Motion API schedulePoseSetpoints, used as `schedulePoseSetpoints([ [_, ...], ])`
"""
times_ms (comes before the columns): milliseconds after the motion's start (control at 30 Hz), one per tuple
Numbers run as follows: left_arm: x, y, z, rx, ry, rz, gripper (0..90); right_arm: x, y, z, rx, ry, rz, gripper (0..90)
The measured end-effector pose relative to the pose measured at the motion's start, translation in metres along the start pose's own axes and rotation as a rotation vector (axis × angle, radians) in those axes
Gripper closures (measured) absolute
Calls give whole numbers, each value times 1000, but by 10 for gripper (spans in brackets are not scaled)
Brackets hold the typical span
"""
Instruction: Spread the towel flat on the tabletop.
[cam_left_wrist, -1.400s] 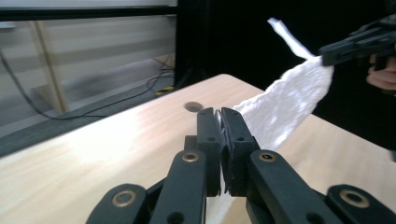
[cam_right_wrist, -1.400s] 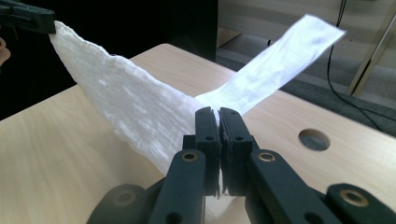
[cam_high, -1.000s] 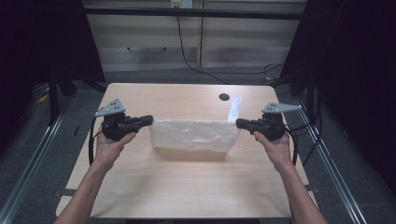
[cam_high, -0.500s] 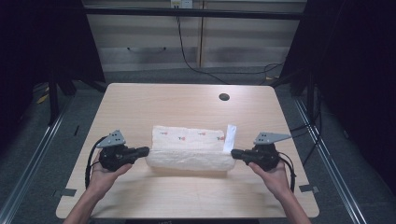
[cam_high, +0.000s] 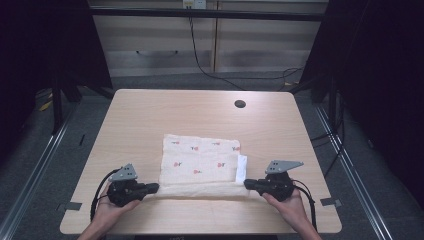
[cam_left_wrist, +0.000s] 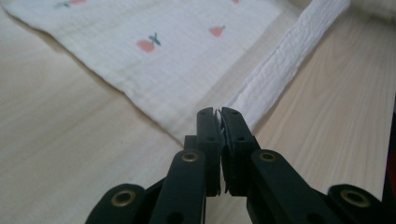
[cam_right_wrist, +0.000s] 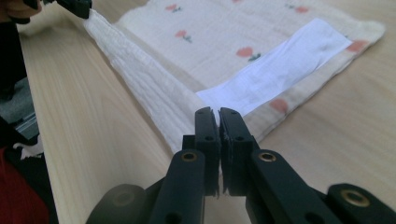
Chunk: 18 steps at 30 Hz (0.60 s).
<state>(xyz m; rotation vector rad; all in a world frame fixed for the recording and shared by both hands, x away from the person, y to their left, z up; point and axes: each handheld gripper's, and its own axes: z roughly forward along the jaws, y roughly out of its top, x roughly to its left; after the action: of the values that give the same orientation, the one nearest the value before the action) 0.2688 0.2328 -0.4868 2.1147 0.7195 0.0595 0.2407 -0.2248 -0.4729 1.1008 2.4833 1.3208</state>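
Stretching across the lower middle of the high view, the cloth (cam_high: 200, 165) lies on the worktop (cam_high: 150, 115), its near edge drawn taut left to right. The left gripper (cam_high: 153, 187) and right gripper (cam_high: 248, 185) each have their fingers closed on one near corner, equally close.

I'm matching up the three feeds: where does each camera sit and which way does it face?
High view: above the person's side, looking forward and down on the table; forearms, both hands.
Left gripper view: rides the left gripper, facing along the cloth; its jaws.
Right gripper view: rides the right gripper; its jaws.
Shared: the cloth.
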Motion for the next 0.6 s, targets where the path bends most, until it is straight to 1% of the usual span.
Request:
schedulePoseSetpoints([
  [33, 0, -1, -1, -2, -7, -6, 866, 1, -3, 2, 14, 3, 0, 862],
  [67, 0, -1, -1, -2, -7, -6, 866, 1, -3, 2, 14, 3, 0, 862],
  [100, 0, -3, -1, -1, -17, -9, 865, 3, -8, 4, 42, 2, -17, 847],
  [133, 0, -3, -1, -1, -17, -9, 865, 3, -8, 4, 42, 2, -17, 847],
  [167, -1, -3, 0, 3, -21, -12, 863, 4, -11, 3, 52, 13, -12, 822],
  [200, -2, -5, 1, 10, -43, -12, 860, 4, -11, 2, 49, 13, -17, 814],
  [267, -2, -6, 1, 18, -81, -33, 826, 4, -13, -2, 39, 23, -6, 793],
  [300, -2, -6, 1, 18, -81, -33, 790, 4, -13, -2, 39, 23, -6, 793],
  [333, -3, -8, -2, 14, -71, -43, 770, 4, -16, -6, 33, 30, -5, 787],
  [367, -3, -8, -2, 14, -71, -43, 762, 4, -16, -6, 33, 30, -5, 787],
  [400, -2, -7, -6, -17, -82, -52, 742, 2, -18, -8, 40, 16, 7, 782],
  [433, -2, -7, -6, -17, -82, -52, 715, 1, -19, -8, 33, 11, 10, 781],
  [467, 1, -5, -10, -35, -65, -64, 684, -1, -18, -8, 27, 10, 14, 780],
  [500, 2, -3, -12, -48, -61, -66, 671, -2, -17, -9, 22, 9, 18, 775],
  [567, 3, -1, -13, -56, -57, -70, 632, -3, -13, -9, 10, 5, 15, 765],
  [600, 4, 1, -14, -60, -44, -69, 632, -3, -13, -9, 10, 5, 15, 765],
])
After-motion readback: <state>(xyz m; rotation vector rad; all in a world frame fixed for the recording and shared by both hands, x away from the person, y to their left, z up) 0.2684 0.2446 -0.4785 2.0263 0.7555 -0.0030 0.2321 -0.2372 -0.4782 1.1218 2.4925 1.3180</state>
